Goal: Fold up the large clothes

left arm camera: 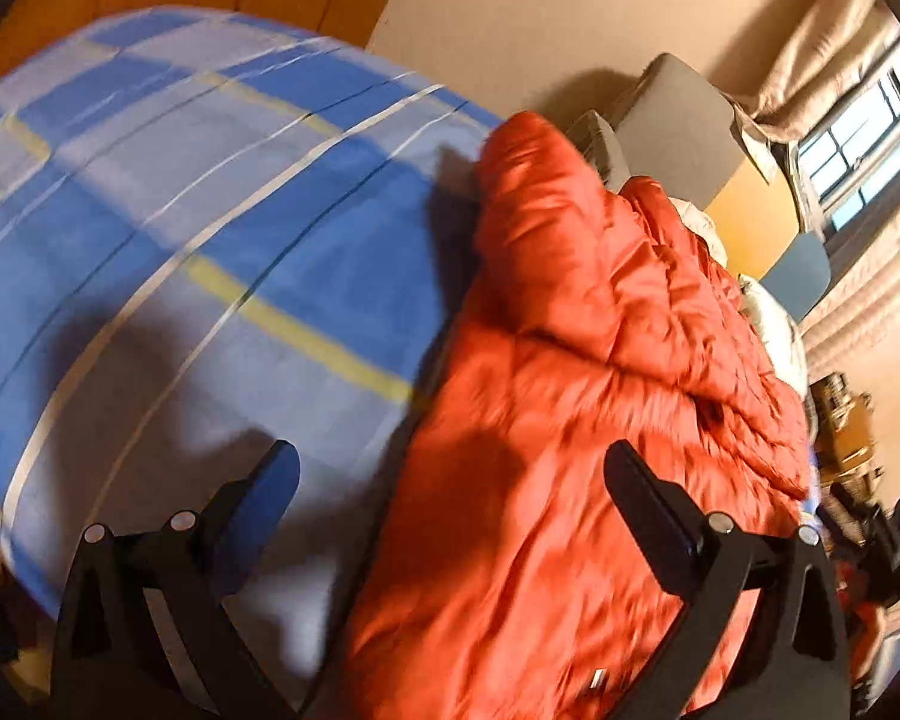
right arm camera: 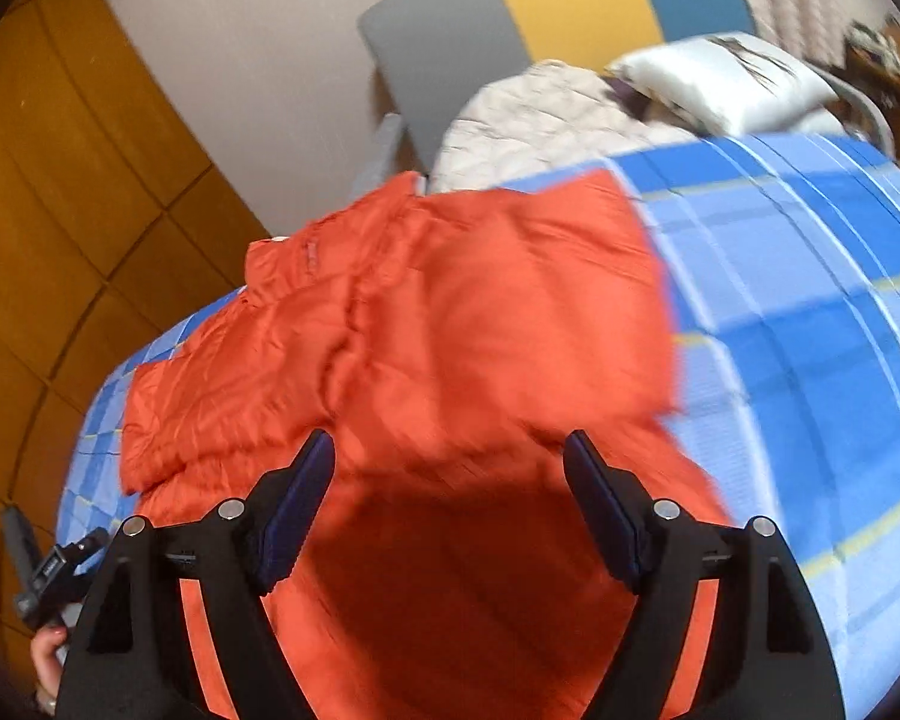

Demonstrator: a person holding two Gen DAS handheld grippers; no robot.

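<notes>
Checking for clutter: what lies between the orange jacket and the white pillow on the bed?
In the right wrist view, a pale quilted garment lies between the orange jacket and the white pillow.

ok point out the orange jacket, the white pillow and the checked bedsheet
orange jacket [right arm camera: 450, 312]: right wrist view, on its folded upper panel
white pillow [right arm camera: 714, 81]: right wrist view, on its middle
checked bedsheet [left arm camera: 210, 228]: left wrist view, on a bare blue patch

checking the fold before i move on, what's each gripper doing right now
Left gripper: open, holding nothing, above the orange jacket.
Right gripper: open, nothing between its jaws, above the jacket.
</notes>
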